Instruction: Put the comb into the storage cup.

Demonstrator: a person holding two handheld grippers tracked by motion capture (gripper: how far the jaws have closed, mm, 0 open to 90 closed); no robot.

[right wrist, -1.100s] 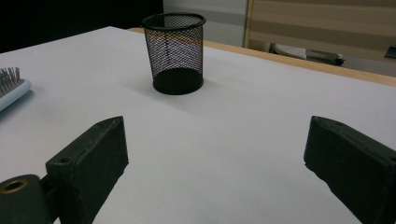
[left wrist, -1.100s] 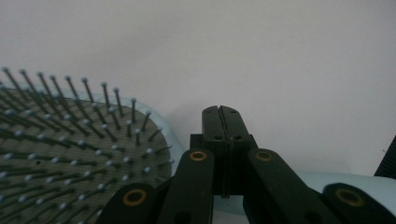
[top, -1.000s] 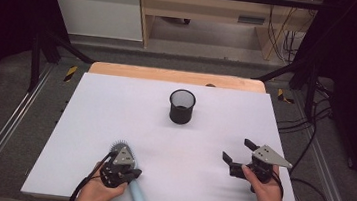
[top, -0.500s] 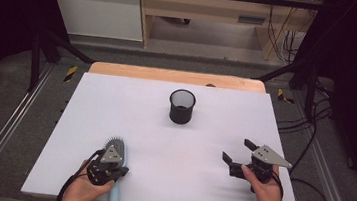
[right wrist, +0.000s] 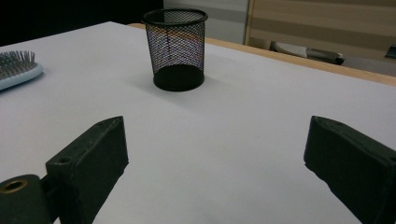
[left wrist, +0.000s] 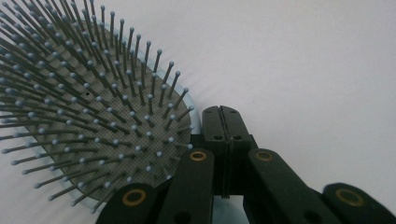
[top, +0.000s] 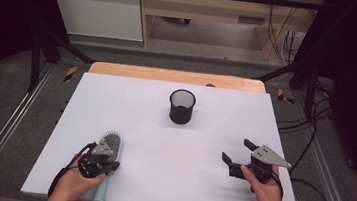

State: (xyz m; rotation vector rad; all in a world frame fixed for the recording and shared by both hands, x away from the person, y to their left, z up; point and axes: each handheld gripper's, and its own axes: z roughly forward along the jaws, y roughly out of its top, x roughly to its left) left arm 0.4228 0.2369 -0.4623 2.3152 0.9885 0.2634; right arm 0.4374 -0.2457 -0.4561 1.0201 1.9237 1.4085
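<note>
The left gripper [top: 99,158], lower left of the high view, has its jaws pressed together over the handle end of the hairbrush [top: 109,145]; whether they grip it cannot be told. The brush lies bristles-up on the table [top: 131,100]. The right gripper [top: 239,153], lower right, is spread wide and empty, aimed toward the mesh cup [top: 182,106] at centre, probably the brush's destination.

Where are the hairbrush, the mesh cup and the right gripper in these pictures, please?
hairbrush [left wrist: 98,121]: left gripper view, on its bristle pad.
mesh cup [top: 182,107]: high view, on its black mesh wall.
right gripper [top: 237,153]: high view, midway between its open fingertips.
</note>
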